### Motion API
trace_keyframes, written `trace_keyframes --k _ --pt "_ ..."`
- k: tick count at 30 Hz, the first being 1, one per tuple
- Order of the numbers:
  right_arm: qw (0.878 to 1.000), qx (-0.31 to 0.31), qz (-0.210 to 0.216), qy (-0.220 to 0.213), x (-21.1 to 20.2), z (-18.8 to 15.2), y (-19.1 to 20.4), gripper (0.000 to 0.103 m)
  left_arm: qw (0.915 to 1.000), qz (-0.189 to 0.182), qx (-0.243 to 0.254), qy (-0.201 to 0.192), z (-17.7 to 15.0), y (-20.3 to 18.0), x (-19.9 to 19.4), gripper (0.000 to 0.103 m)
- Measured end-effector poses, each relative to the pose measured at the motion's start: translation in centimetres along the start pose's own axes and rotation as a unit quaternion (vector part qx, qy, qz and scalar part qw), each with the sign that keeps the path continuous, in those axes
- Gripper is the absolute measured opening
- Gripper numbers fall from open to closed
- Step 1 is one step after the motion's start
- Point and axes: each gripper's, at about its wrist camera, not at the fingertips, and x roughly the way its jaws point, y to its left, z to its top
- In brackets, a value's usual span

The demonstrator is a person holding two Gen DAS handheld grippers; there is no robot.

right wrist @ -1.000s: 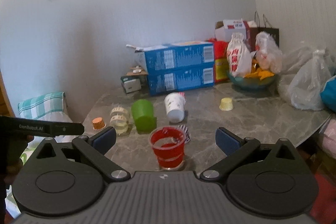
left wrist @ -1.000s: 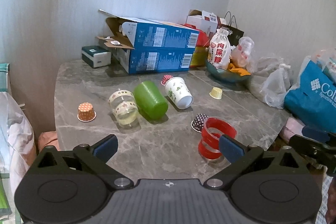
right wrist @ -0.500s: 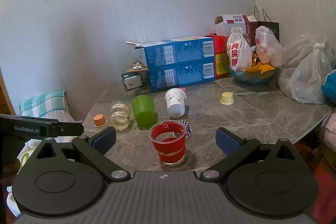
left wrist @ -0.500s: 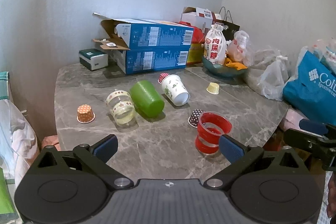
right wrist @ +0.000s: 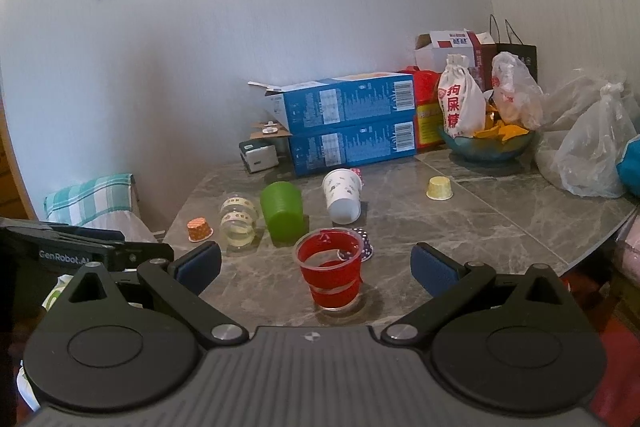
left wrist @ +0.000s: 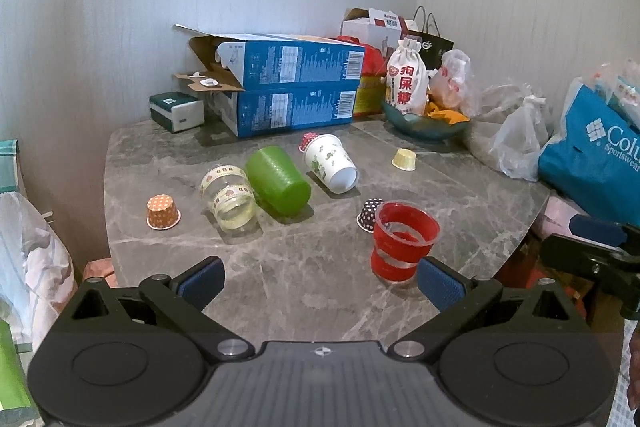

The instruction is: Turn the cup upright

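A red see-through cup stands upright near the table's front edge; it also shows in the right wrist view. A green cup, a white printed paper cup and a clear taped cup lie on their sides behind it. My left gripper is open and empty, pulled back from the table. My right gripper is open and empty, with the red cup standing free just beyond its fingers.
Small paper cupcake cups stand about: orange, dotted dark, yellow. Blue boxes, a bowl with bags and plastic bags line the back and right. The marble table has a rounded front edge.
Both grippers have drawn back and up from the table. In the left wrist view the red cup went from looking tilted to standing upright and apart from the fingers.
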Motion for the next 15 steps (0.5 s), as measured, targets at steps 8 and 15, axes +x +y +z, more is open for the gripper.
trace_keyframes --k 8,15 --pt "1.000 -0.002 0.013 -0.009 0.03 -0.32 0.43 0.102 1.0000 0.005 -0.002 0.001 -0.12 0.14 -0.07 0.103" --pt "1.000 -0.009 0.010 -0.013 -0.09 -0.71 0.91 0.102 1.0000 0.003 0.004 -0.001 -0.35 0.16 -0.21 0.103"
